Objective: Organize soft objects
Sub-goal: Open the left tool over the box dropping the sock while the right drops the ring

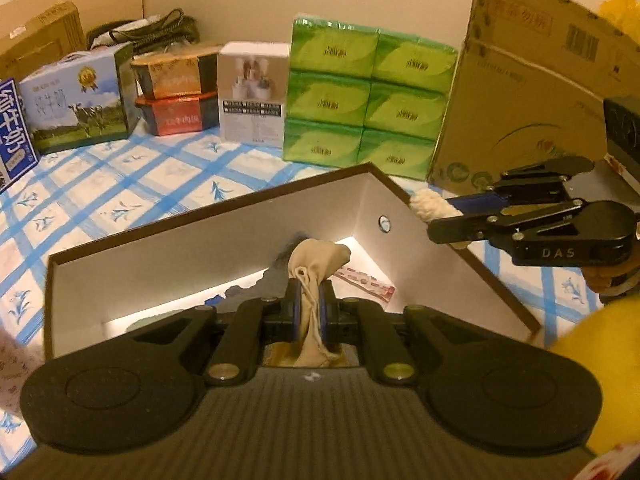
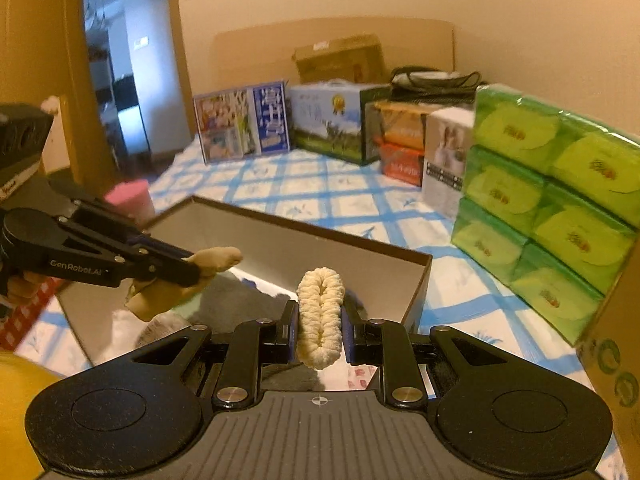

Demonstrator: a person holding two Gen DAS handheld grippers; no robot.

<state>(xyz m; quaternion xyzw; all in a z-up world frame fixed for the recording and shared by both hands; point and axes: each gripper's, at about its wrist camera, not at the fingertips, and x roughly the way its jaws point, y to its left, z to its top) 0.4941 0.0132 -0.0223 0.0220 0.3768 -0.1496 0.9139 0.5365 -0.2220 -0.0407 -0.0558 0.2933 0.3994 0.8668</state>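
Observation:
My left gripper (image 1: pixel 309 304) is shut on a beige drawstring pouch (image 1: pixel 318 258) and holds it over the open brown box (image 1: pixel 224 204) with white inner walls. In the right wrist view the left gripper (image 2: pixel 192 266) and the pouch (image 2: pixel 216 258) hang over the box (image 2: pixel 340 236) at its left end. My right gripper (image 2: pixel 319 320) is shut on a cream fluffy scrunchie (image 2: pixel 320 312) above the box's near side. In the left wrist view the right gripper (image 1: pixel 434 216) holds the scrunchie (image 1: pixel 430 206) at the box's right rim.
The box sits on a blue-checked cloth (image 1: pixel 120 184). Behind it stand a green tissue pack (image 1: pixel 364 100), a white box (image 1: pixel 252 92), stacked food containers (image 1: pixel 176 92), a milk carton box (image 1: pixel 76 96) and a large cardboard box (image 1: pixel 528 92). Dark cloth and a printed packet (image 1: pixel 364 280) lie inside the box.

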